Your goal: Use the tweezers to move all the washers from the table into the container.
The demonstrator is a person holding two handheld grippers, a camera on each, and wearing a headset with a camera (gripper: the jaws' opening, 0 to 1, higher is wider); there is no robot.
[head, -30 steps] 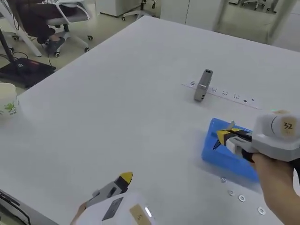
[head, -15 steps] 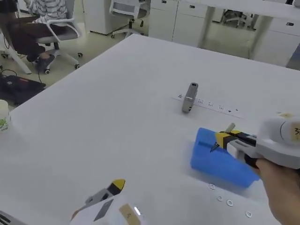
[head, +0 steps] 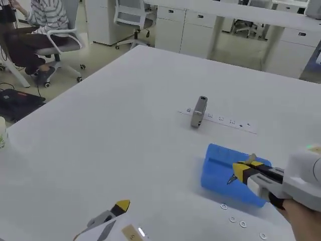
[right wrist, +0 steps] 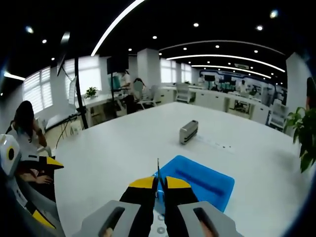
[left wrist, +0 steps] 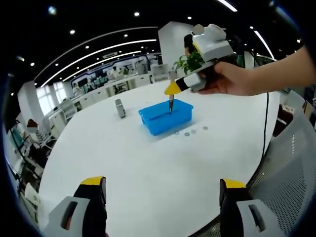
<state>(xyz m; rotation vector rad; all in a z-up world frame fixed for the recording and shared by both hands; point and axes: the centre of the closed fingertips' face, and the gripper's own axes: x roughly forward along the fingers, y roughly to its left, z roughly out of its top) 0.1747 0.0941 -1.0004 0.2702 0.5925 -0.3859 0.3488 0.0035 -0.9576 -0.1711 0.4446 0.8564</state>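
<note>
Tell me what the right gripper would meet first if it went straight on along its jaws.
Most likely the blue container. The right gripper is shut on the tweezers, whose tip points at the container's near edge. Depth is unclear, so it may land on the rim or inside.

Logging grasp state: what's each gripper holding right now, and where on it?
Right gripper is shut on the tweezers, clamped partway along their length, tips pointing down over the blue container. Left gripper is open, holding nothing.
</note>
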